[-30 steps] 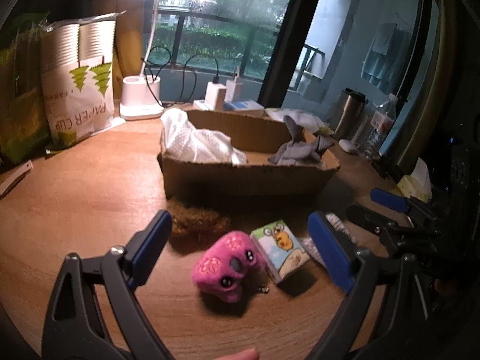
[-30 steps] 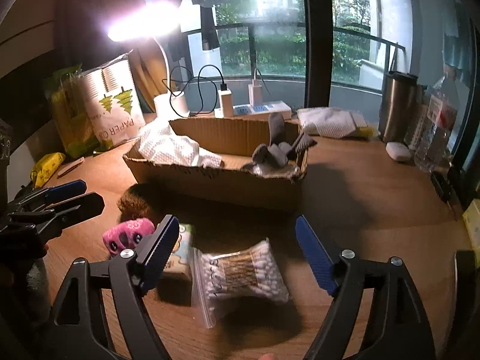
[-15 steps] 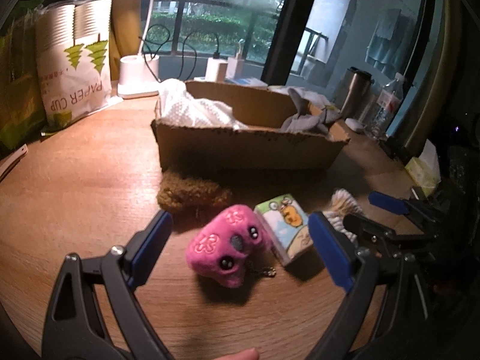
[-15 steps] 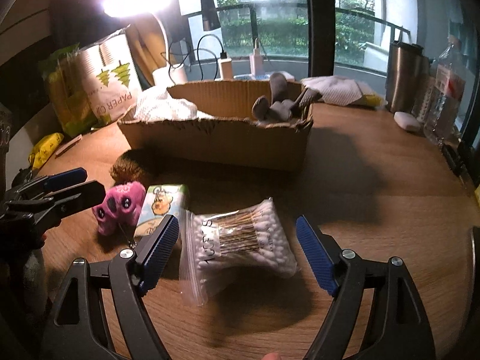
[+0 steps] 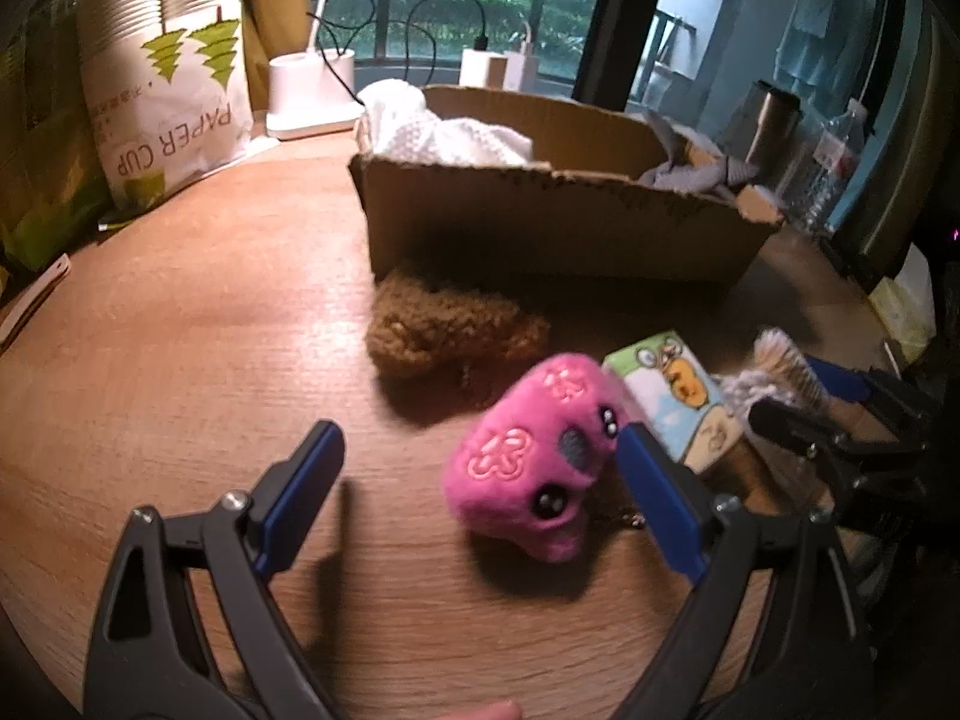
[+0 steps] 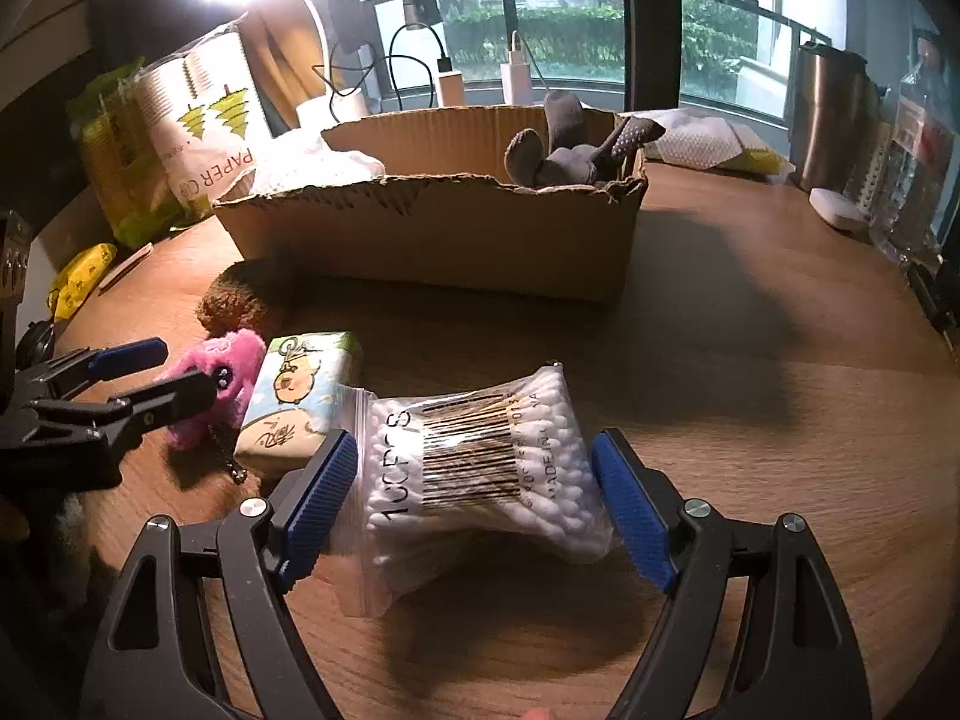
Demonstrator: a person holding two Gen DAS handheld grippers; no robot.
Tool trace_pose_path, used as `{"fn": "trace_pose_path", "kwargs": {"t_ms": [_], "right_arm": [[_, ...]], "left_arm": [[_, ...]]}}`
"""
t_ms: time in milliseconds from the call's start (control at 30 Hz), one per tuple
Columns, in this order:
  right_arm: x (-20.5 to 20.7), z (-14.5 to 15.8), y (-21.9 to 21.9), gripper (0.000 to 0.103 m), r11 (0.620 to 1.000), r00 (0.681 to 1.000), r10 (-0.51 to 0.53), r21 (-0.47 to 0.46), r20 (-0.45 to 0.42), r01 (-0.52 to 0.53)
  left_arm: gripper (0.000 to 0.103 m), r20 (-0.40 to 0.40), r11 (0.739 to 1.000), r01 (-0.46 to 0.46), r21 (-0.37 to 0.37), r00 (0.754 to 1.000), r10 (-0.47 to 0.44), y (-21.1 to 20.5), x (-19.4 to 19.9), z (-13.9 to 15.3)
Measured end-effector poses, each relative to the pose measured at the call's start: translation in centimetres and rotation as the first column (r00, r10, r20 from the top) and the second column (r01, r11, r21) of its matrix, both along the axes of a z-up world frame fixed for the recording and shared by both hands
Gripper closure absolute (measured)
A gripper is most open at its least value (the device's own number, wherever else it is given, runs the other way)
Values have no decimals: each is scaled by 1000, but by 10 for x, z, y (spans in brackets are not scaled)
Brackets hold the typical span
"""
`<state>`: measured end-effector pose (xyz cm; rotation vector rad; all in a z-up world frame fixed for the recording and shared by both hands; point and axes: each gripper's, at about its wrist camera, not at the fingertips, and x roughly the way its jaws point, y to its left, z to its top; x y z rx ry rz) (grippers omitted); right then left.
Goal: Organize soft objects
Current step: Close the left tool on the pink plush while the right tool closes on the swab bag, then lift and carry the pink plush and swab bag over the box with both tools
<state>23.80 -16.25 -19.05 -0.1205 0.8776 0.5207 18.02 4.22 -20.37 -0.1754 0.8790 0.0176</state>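
the pink plush toy (image 5: 540,456) lies on the wooden table (image 5: 180,360) in front of the cardboard box (image 5: 558,228), just beside a small tissue pack (image 5: 678,396). it looks light and squashy, so a squeeze across its fat middle should hold; its keychain may dangle. the left gripper (image 5: 480,492) is spread wide, one pad right against the toy. the right gripper (image 6: 474,498) stands apart around a slippery bag of cotton swabs (image 6: 480,462), best pinched across its middle.
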Motion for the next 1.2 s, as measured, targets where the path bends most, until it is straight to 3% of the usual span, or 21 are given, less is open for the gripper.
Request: {"fn": "trace_pose_path", "kwargs": {"t_ms": [333,500,667,1200], "right_arm": [[3,-3,4,24,1000,1000,6,-17,-15,-7],[1,-2,3,29,1000,1000,13,-17,-11,-13],[-1,-1,2,30,1000,1000,15,-11,-6,-15],[-7,26,-6,30,1000,999,15,21,50,-16]], "left_arm": [[13,-10,999,50,11,999,-50,-7,2,-3],[45,-19,996,78,31,997,-77,-13,2,-4],[58,-17,994,105,30,994,-105,-19,1,-2],[60,73,994,106,26,992,-107,-22,-8,30]]}}
